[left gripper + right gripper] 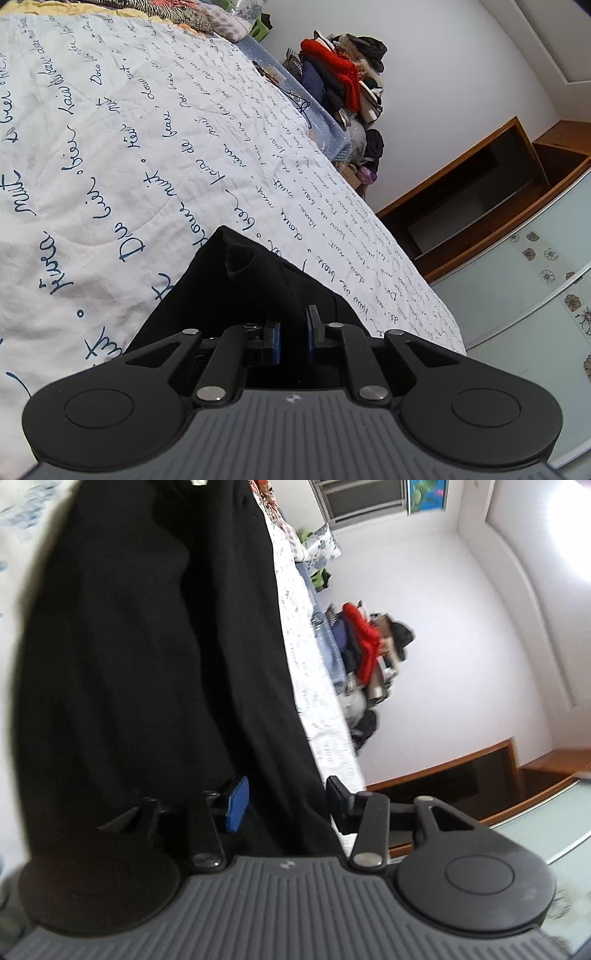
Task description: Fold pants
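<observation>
The black pants (243, 288) lie on a white quilt with blue script (147, 147). My left gripper (291, 332) is shut on a bunched edge of the pants, its blue pads close together with cloth between them. In the right wrist view the pants (147, 646) fill most of the frame and hang over the bed's edge. My right gripper (286, 808) stands with its jaws wide apart, and black cloth runs between the blue pad (238, 808) and the other finger (338, 801).
A pile of clothes with a red garment (340, 70) sits beyond the bed's far side. A wooden shelf unit (480, 192) and a glass-fronted cabinet with flower prints (535, 295) stand to the right. Pillows and patterned cloth (207, 18) lie at the head of the bed.
</observation>
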